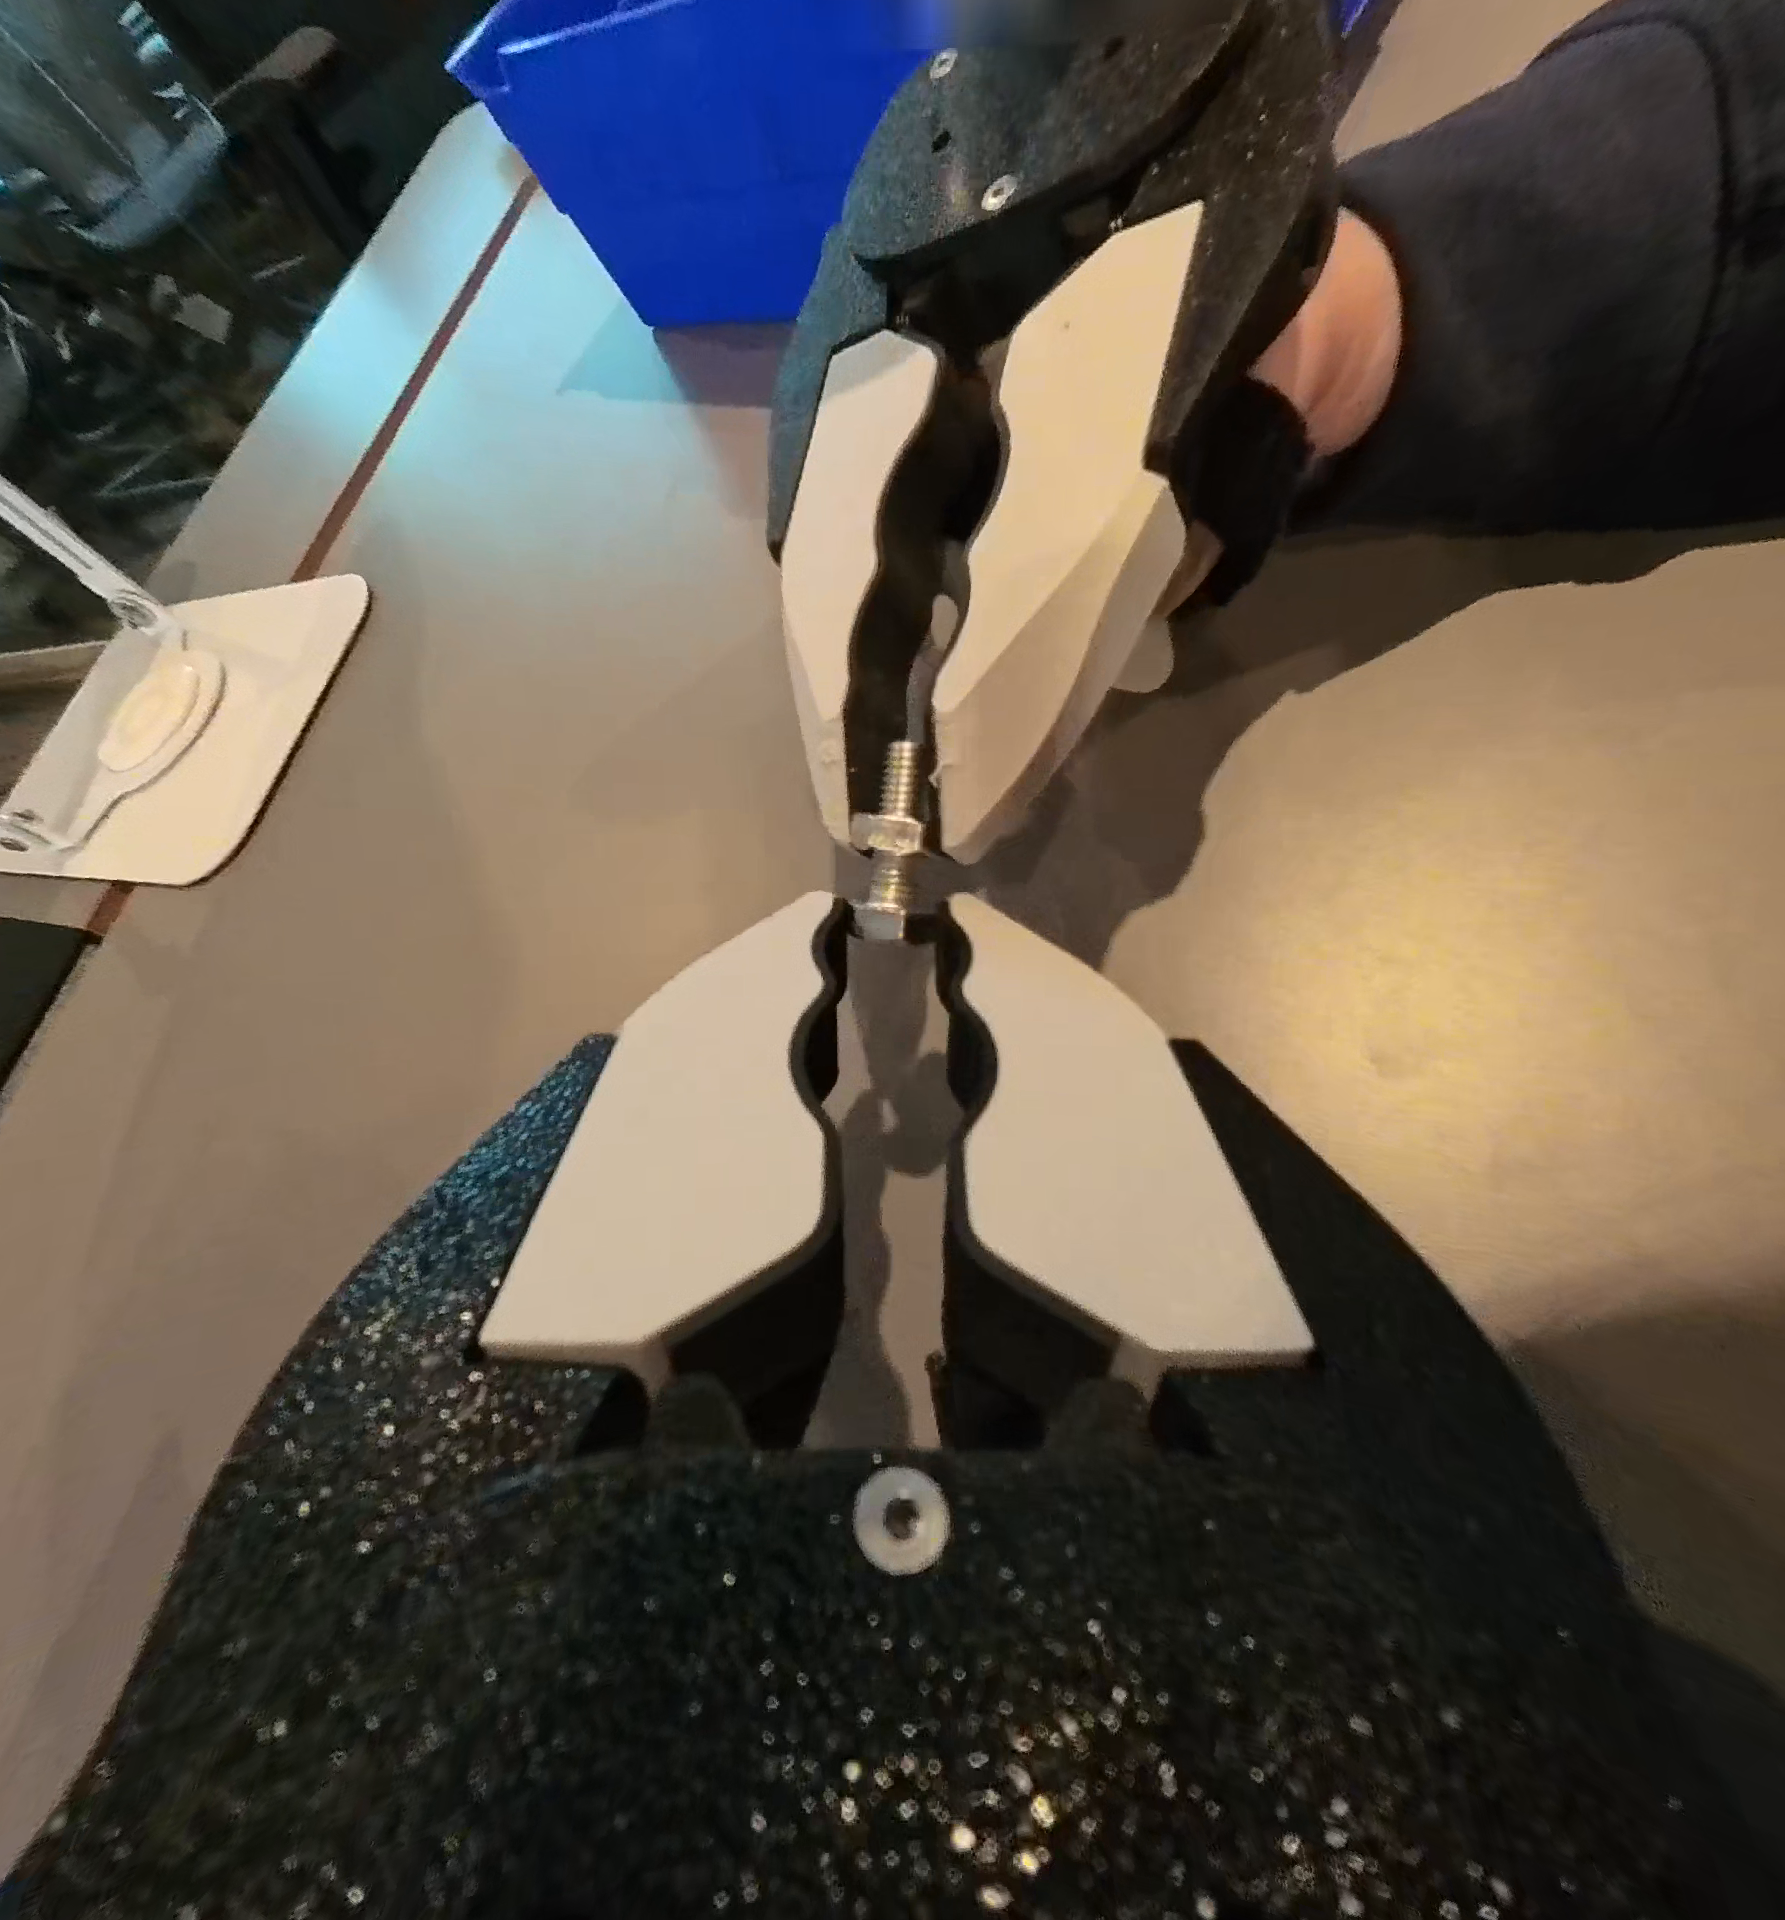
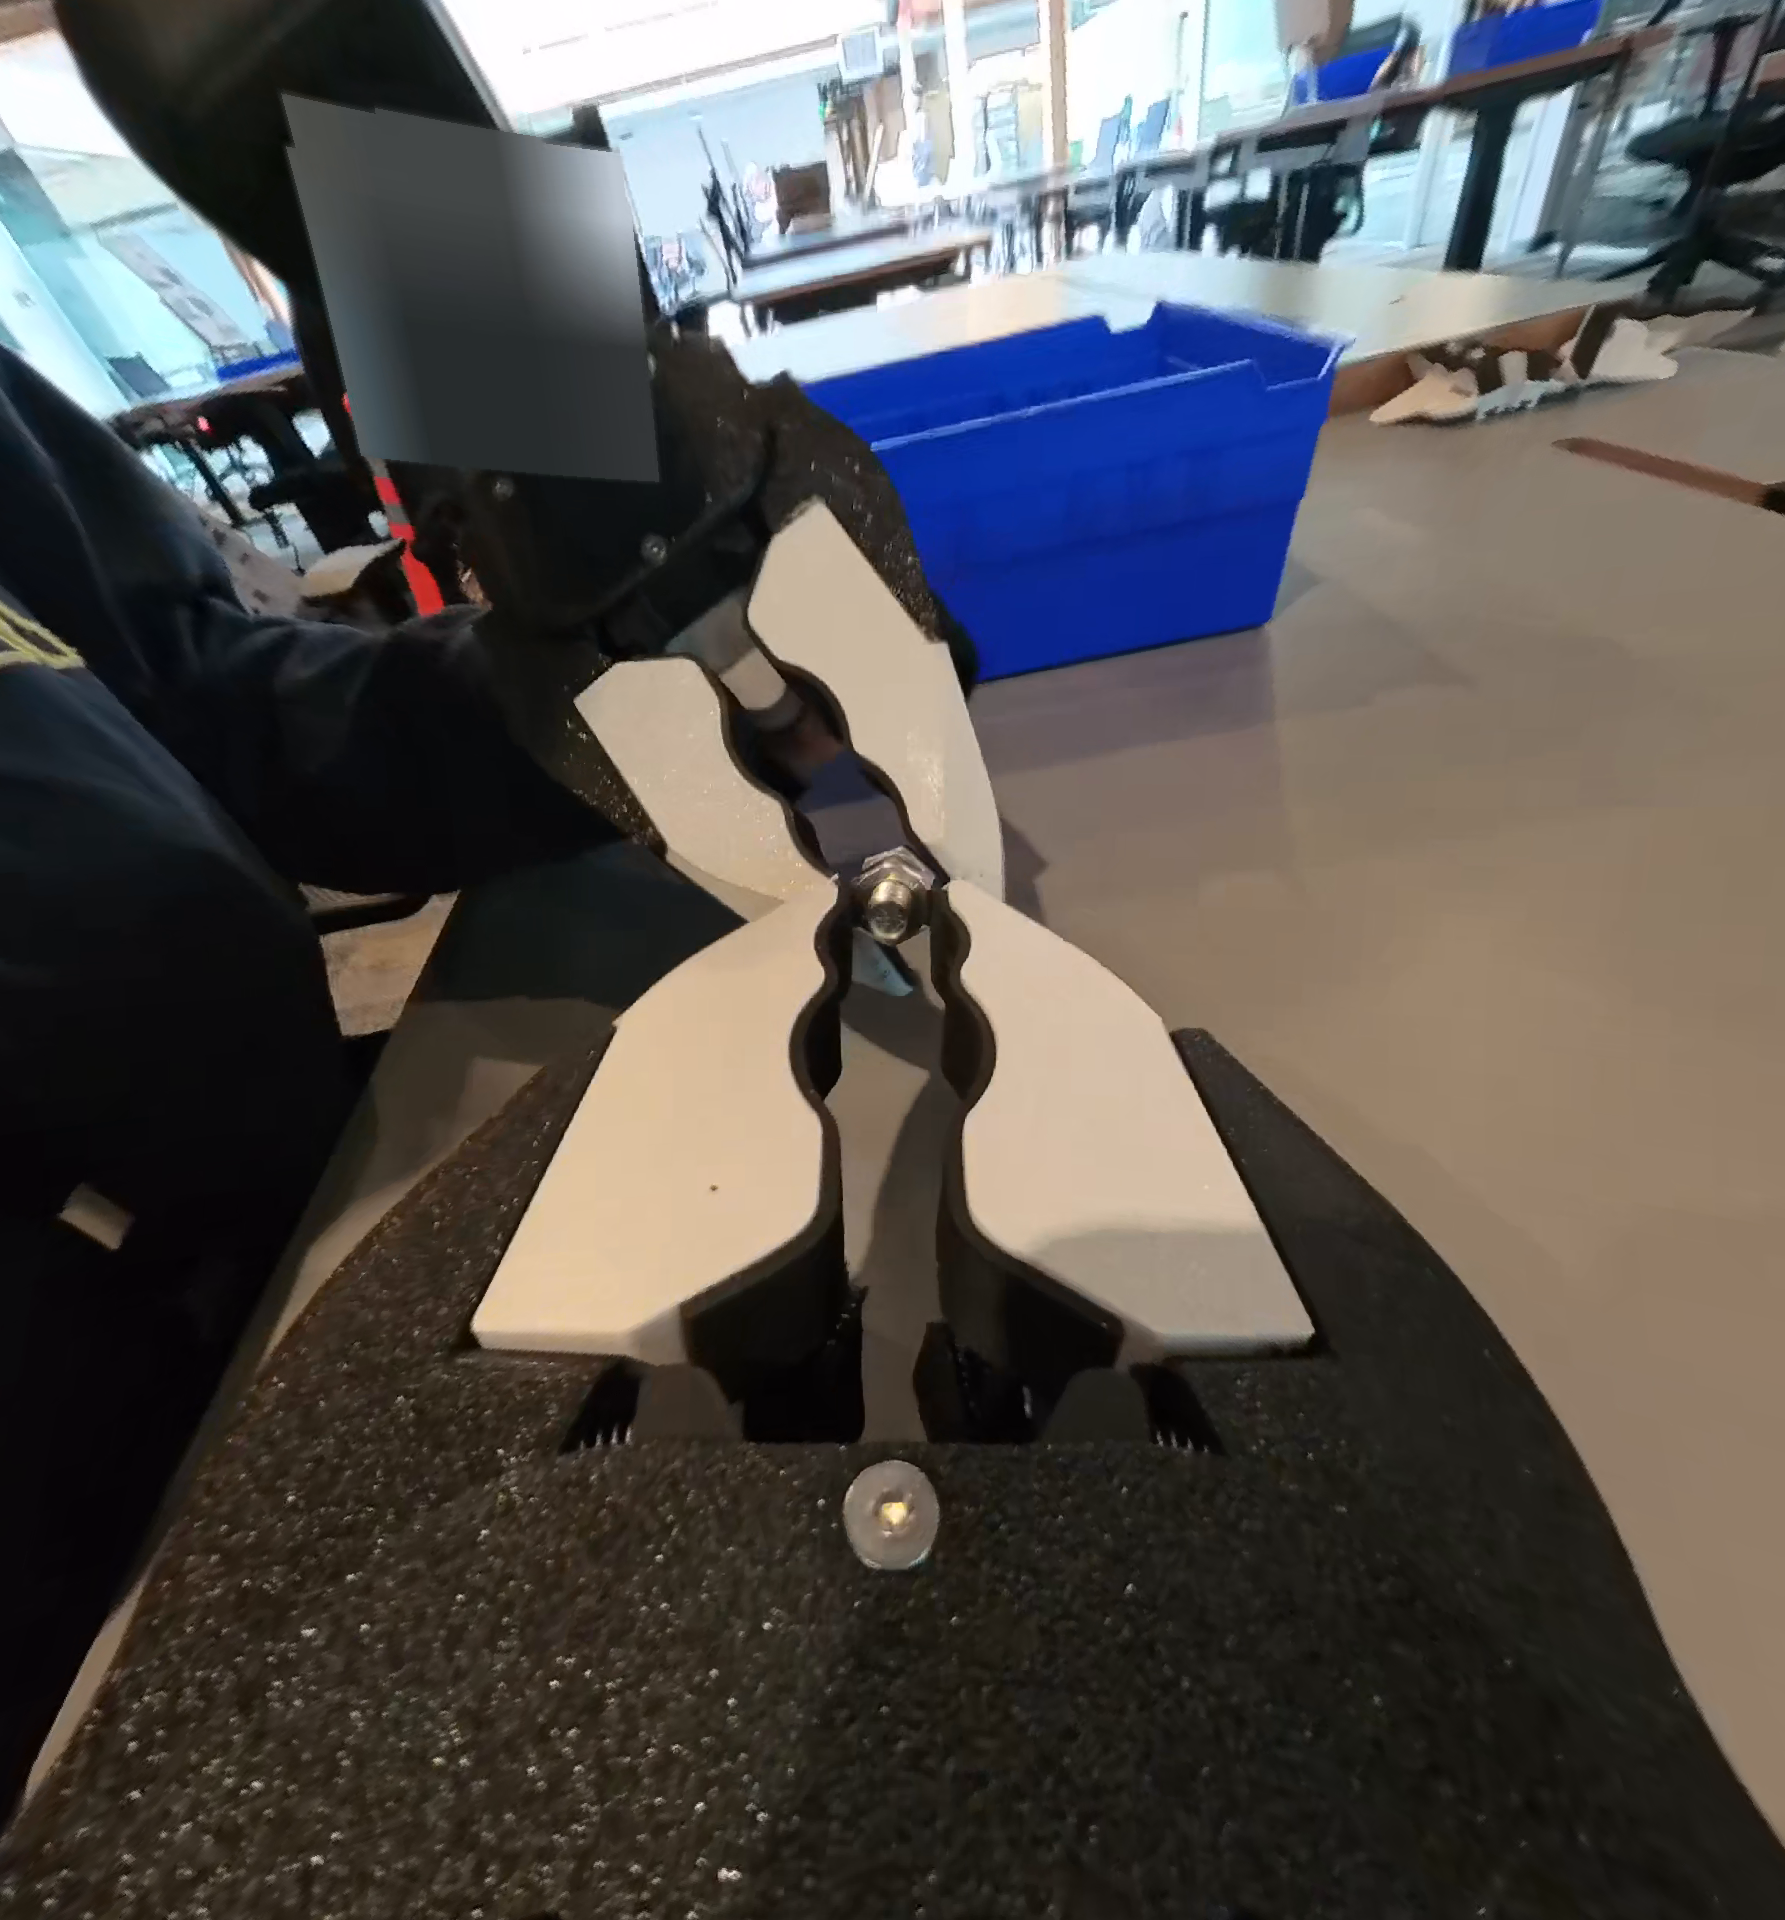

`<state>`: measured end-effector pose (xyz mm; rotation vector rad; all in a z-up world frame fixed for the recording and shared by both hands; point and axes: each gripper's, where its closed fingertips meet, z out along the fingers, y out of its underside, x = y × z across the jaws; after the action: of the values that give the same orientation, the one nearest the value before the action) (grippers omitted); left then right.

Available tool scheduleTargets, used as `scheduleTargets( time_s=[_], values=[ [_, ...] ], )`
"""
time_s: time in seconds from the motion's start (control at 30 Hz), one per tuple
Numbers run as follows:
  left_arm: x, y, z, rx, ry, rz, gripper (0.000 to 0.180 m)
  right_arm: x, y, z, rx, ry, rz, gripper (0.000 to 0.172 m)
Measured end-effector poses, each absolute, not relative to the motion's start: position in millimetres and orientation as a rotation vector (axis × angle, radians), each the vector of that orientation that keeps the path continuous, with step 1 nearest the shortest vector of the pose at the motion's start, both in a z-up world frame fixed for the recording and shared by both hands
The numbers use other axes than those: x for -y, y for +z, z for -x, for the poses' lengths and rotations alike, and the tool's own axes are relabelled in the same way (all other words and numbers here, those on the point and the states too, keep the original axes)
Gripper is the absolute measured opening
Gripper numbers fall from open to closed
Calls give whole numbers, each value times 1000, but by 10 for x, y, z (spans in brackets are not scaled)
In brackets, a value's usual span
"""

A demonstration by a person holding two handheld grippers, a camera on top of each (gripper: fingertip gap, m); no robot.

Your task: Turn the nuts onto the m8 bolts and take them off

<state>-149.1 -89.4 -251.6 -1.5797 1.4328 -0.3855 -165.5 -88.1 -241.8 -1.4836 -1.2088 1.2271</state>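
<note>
Gripping bolt (image 1: pixel 886 891) head, left gripper (image 1: pixel 883 925) fingers clamped; right gripper (image 1: pixel 893 831) clamped on nut (image 1: pixel 890 831) mid-thread. Bolt axis runs straight between facing grippers, above table (image 1: pixel 1387 935).

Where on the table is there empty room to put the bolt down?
The widest bare stretch of the grey table lies right of the two grippers, in front of the blue bin. Another bare patch sits between the white plate and the bolt. It is crowded in the middle, where both grippers meet on the bolt.
</note>
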Motion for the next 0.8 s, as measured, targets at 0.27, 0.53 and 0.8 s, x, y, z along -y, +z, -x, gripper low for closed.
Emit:
scheduleTargets(
  time_s=[0.27,0.53,0.8],
  values=[
    [604,-2763,1398,-1552,-193,1524,15,695,-2627,1479,1203,1089,1682,39],
    [588,-3031,1250,-1671,-252,1502,15,691,-2871,1391,1288,969,1829,37],
    [594,-3013,1248,-1602,-365,1520,15,722,-2962,1329,1316,934,1904,37]
  ],
)
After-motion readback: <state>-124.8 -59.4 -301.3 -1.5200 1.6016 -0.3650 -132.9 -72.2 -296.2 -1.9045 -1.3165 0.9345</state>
